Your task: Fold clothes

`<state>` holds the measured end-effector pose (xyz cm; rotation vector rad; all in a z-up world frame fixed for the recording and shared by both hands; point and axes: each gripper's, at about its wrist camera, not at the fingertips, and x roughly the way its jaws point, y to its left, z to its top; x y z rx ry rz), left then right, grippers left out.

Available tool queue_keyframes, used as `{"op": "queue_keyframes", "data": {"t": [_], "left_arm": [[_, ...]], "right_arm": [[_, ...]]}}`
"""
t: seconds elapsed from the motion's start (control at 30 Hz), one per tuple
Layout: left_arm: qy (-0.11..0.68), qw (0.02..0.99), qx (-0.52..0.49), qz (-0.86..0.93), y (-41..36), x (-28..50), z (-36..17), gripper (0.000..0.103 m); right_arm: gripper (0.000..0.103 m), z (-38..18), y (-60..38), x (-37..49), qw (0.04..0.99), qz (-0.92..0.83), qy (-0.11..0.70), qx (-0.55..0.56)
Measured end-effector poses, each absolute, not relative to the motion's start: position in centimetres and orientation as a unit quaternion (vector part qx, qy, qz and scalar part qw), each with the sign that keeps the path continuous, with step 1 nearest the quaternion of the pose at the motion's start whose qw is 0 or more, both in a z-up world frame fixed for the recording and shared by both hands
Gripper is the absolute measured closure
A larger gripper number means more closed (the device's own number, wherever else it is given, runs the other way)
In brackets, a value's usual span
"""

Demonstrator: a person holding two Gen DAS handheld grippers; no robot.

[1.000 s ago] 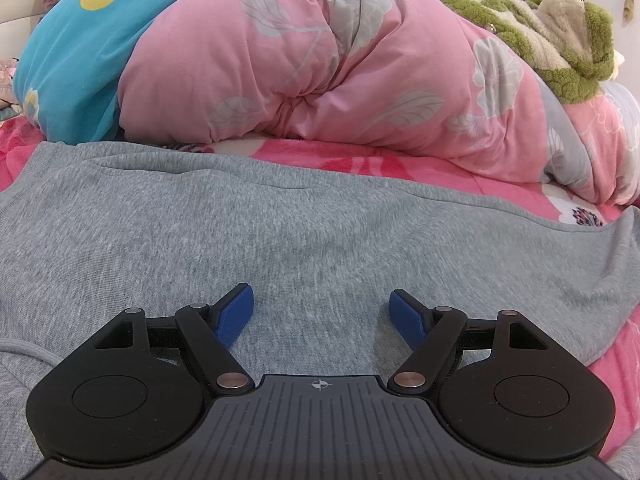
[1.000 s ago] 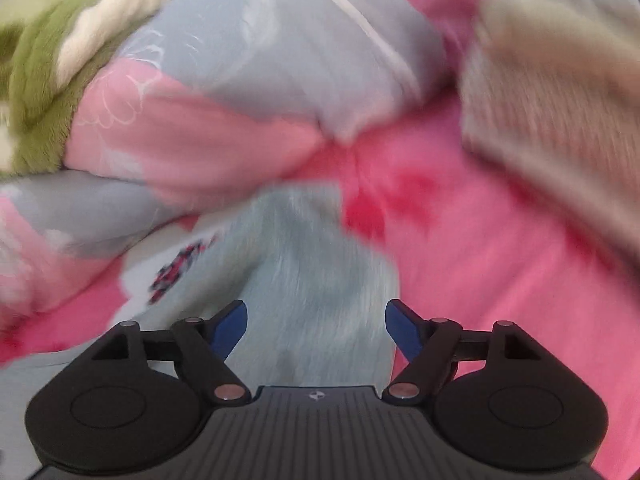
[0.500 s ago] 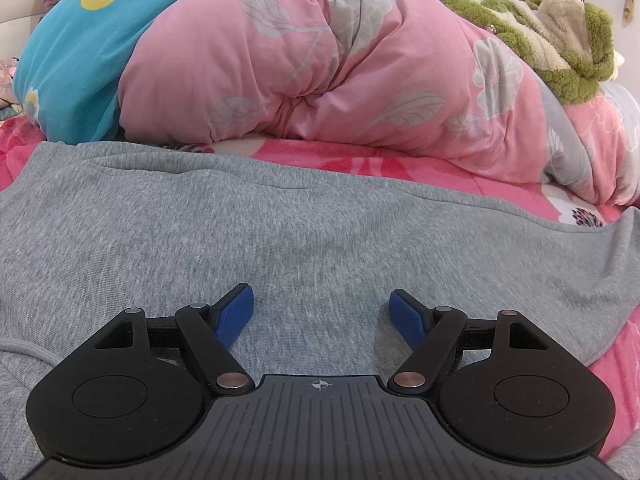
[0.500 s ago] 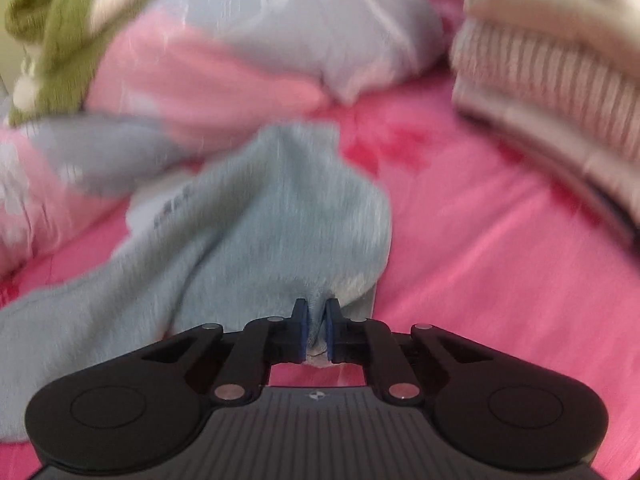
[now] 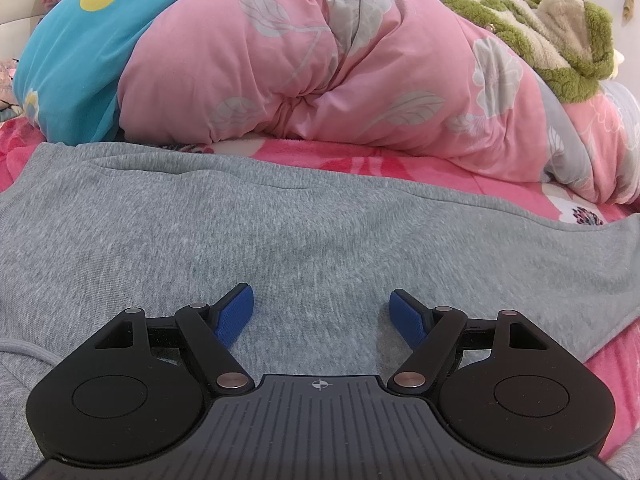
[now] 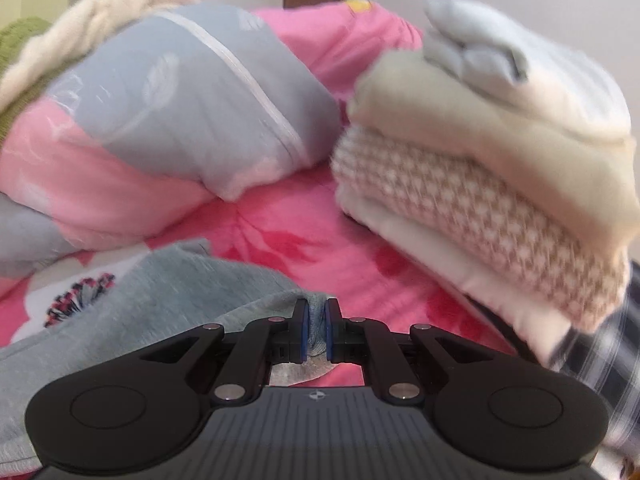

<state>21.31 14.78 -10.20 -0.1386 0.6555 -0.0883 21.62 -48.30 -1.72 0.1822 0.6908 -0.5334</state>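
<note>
Grey garment (image 5: 280,232) lies spread flat on the pink floral bedsheet (image 6: 304,240), in front of a puffy pink quilt (image 5: 320,72); right gripper (image 6: 316,330) has just been closing, jaws now pinched on the garment's sleeve end, thin bite near the edge; risk: soft fleecy knit slips out if pulled fast, or the dragged sleeve bunches; left gripper (image 5: 322,312) hangs over the garment body, jaws wide apart, holding nothing, so the body may shift unpinned; folded stack (image 6: 480,184) nearby, woven, cream, could get knocked.
</note>
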Motion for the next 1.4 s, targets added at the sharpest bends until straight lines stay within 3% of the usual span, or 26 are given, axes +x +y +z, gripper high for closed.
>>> {"op": "queue_keyframes", "data": {"t": [0.13, 0.23, 0.37, 0.67, 0.93, 1.13, 1.4], "left_arm": [[0.322, 0.943, -0.068, -0.044, 14.8, 21.3, -10.2, 0.027], [0.322, 0.943, -0.068, -0.044, 14.8, 21.3, -10.2, 0.027], [0.321, 0.943, -0.071, -0.045, 14.9, 21.3, -10.1, 0.026], [0.289, 0.951, -0.101, -0.045, 16.4, 20.0, -8.4, 0.023], [0.247, 0.956, -0.159, 0.015, 23.1, 18.2, -4.9, 0.023], [0.282, 0.941, -0.178, 0.065, 27.6, 18.6, -6.0, 0.023], [0.286, 0.929, -0.195, 0.13, 31.0, 19.0, -6.8, 0.024]], "right_arm": [[0.091, -4.1, -48.6, 21.1, 0.88, -0.278, 0.369, 0.11], [0.077, -5.0, -48.8, 19.9, 0.867, -0.303, 0.376, 0.125], [0.076, -4.2, -48.1, 17.7, 0.87, -0.312, 0.362, 0.119], [0.071, 3.4, -37.5, 16.1, 0.927, -0.16, 0.325, 0.096], [0.067, 8.4, -22.6, 16.3, 0.937, 0.08, 0.321, 0.109], [0.066, 6.0, -13.0, 19.3, 0.904, 0.19, 0.367, 0.112], [0.067, -2.3, -1.1, 26.0, 0.881, 0.241, 0.407, 0.02]]}}
